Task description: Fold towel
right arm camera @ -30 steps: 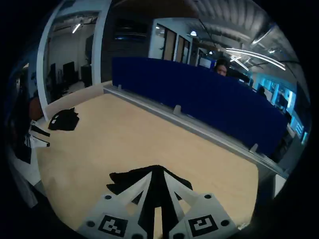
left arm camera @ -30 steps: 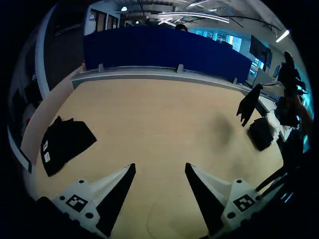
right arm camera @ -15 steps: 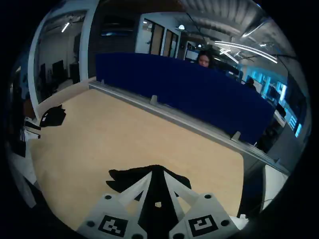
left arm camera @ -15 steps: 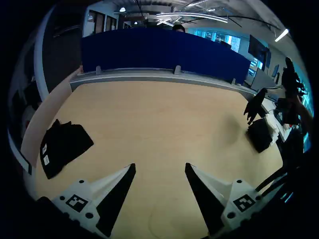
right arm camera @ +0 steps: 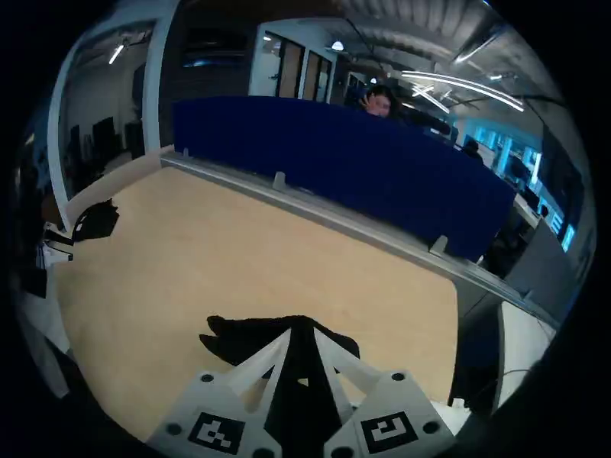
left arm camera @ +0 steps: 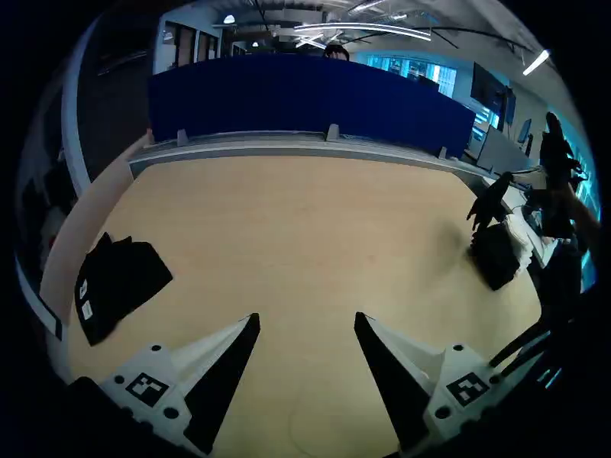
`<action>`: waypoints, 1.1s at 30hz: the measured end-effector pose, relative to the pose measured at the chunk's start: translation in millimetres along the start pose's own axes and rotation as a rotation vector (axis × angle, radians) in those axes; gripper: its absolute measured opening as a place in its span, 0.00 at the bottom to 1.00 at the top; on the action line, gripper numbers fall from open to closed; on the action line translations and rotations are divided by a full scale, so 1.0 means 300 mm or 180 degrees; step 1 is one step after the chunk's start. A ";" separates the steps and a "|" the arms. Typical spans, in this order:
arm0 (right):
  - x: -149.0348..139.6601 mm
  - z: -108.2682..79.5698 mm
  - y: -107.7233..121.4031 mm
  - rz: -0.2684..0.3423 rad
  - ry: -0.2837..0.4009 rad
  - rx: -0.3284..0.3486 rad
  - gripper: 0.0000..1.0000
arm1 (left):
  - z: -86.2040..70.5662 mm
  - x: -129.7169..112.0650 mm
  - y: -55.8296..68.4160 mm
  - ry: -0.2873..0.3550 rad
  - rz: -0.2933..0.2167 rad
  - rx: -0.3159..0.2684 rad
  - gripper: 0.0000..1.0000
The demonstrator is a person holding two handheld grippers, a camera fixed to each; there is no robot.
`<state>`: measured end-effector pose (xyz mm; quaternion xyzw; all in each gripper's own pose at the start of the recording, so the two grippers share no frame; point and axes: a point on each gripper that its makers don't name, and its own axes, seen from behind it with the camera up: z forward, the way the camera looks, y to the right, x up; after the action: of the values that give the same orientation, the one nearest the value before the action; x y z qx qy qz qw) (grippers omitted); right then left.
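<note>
While my left gripper (left arm camera: 305, 336) hovers above the pale wooden table (left arm camera: 305, 229), its two fingers stand wide apart and grip nothing; bare tabletop shows between them. Near the table's left edge, in the left gripper view, lies a folded black cloth (left arm camera: 114, 286) with small white tags on it. Far to the right in the same view, a black towel (left arm camera: 489, 208) hangs in the air above a dark pile (left arm camera: 496, 256) at the table's right edge. I cannot tell whether the towel's lower end touches that pile. A hand and dark gear appear just beyond it, too dim for me to make out.

From the right gripper view, my right gripper (right arm camera: 302, 324) has its fingers drawn together to a point, pinching the black towel between them. The cloth spreads out to the left and right beneath the fingertips. The folded black cloth sits far off at the left edge of the table. A long blue partition (right arm camera: 344, 168) runs along the far side, and a person's head (right arm camera: 378, 99) rises above it.
</note>
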<state>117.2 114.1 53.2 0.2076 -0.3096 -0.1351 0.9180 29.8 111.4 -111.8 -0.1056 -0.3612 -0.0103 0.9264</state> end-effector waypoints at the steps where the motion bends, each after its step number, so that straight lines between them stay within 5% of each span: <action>1: -0.009 -0.005 0.003 0.0005 -0.0007 -0.0004 0.06 | 0.001 0.000 0.005 -0.0002 0.0005 -0.0005 0.92; 13: -0.205 -0.106 0.063 0.0191 -0.0151 -0.0171 0.06 | 0.014 0.010 0.060 -0.0022 0.0083 -0.0061 0.92; 23: -0.522 -0.182 0.076 0.0562 -0.0436 -0.0351 0.06 | 0.030 -0.003 0.093 -0.0070 0.0164 -0.0101 0.92; 33: -0.801 -0.181 0.038 0.0916 -0.0743 -0.0498 0.06 | 0.029 0.003 0.104 -0.0081 0.0227 -0.0099 0.92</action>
<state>-33.0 230.8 -103.9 0.0722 -0.4291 -0.0493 0.8990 27.7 143.5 -110.9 -0.1329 -0.3687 0.0184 0.9198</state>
